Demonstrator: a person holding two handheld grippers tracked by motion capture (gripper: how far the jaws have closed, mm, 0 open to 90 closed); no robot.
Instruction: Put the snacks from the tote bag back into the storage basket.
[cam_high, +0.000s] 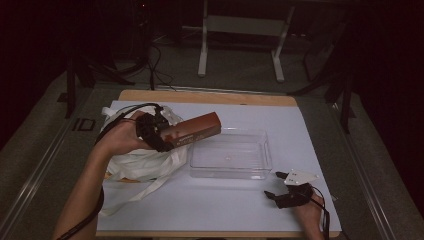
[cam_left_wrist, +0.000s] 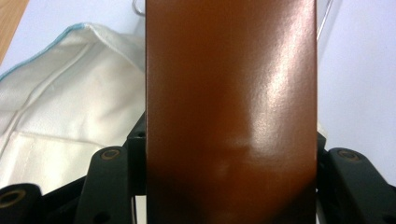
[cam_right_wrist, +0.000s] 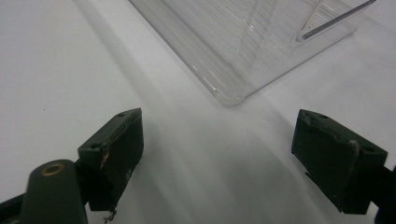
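A long brown box (cam_high: 192, 129) hangs above the table, with my left gripper (cam_high: 160, 134) shut on its left end. Its right end reaches over the left rim of a clear plastic tray (cam_high: 231, 155). In the left gripper view the brown box (cam_left_wrist: 231, 112) stands between the black jaws, and both press on its sides. My right gripper (cam_high: 276, 184) rests on the white sheet near the tray's front right corner. Its jaws stand open with nothing between them, and the right gripper view has the tray's corner (cam_right_wrist: 233, 74) just ahead of them.
A crumpled white cloth bag (cam_high: 142, 160) lies on the white sheet (cam_high: 210, 205) under my left hand. A wooden table edge (cam_high: 210, 97) runs along the back. White table legs (cam_high: 202, 45) stand on the floor beyond.
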